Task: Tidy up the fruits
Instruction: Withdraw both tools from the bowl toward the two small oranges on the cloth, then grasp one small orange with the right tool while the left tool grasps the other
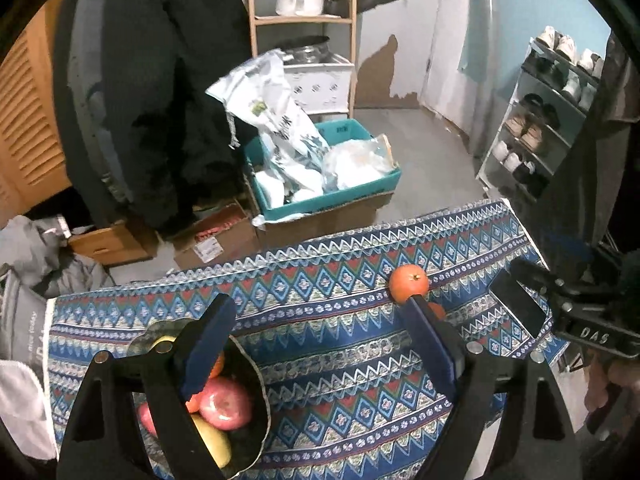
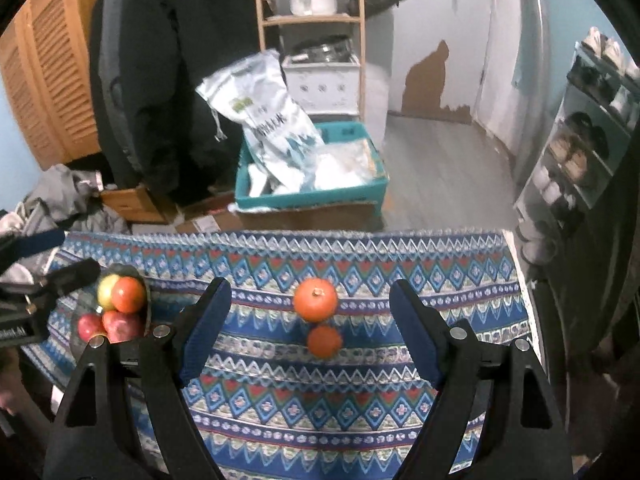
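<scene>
Holding apples [image 2: 116, 326] and what looks like a pear, the bowl [image 1: 262, 396] sits beside wide, empty fingers [image 1: 216, 332].

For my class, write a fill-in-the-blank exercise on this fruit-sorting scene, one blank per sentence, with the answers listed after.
1. Loose on the patterned tablecloth lie ____ oranges.
2. The red apples sit in a dark ____.
3. The jaws of the right gripper stand ____, with nothing between the pads.
4. The teal crate stands on the ____, beyond the table.

Answers: two; bowl; open; floor
</scene>
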The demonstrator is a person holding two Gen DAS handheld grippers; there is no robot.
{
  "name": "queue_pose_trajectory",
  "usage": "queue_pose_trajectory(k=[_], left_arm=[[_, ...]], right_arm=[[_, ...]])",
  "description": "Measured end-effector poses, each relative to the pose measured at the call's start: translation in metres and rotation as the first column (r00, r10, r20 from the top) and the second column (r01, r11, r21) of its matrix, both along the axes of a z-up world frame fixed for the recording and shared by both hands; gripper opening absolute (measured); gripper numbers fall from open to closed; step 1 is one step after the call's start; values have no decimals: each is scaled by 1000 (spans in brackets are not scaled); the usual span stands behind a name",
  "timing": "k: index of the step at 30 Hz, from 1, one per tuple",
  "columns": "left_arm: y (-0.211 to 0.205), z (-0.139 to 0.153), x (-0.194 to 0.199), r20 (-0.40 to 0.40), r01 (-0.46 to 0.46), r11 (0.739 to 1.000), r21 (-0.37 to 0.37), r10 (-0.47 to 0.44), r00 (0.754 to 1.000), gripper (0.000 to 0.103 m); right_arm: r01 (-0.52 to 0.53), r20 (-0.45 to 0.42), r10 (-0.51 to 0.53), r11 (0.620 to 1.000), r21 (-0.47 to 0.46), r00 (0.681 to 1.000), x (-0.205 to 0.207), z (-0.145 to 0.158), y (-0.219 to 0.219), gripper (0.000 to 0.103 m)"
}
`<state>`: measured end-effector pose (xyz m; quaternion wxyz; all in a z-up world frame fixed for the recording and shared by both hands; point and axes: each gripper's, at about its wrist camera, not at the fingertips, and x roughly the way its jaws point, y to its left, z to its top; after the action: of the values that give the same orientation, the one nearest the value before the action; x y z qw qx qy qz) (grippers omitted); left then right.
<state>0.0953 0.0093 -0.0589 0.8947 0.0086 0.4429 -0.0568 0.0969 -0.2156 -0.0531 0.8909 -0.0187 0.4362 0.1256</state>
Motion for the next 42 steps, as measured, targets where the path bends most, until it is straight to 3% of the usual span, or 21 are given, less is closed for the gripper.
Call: queue_pose_trajectory(k=[14, 18, 25, 37, 42], left_arm=[[-15, -79, 26, -119, 13, 1000, -24, -16, 993, 88], [-17, -101, 35, -155, 12, 999, -32, -17, 988, 88], [-25, -141, 41, -224, 36, 999, -28, -41, 974, 88], [-35, -183, 44, -306, 34, 999, -13, -37, 951, 88], [-36, -183, 46, -304, 33, 999, -13, -35, 952, 88]], right_arm=[[-22, -174, 16, 999, -31, 985, 37, -84, -4, 81], [-18, -256, 14, 1000, -10, 967, 48, -119, -5, 81], [-38, -344, 18, 998, -53, 939, 54, -166, -3, 81], [-42, -407, 23, 998, -38, 913, 54, -209, -6, 81], [-51, -408, 39, 999, -18, 912, 53, -215, -2, 69]])
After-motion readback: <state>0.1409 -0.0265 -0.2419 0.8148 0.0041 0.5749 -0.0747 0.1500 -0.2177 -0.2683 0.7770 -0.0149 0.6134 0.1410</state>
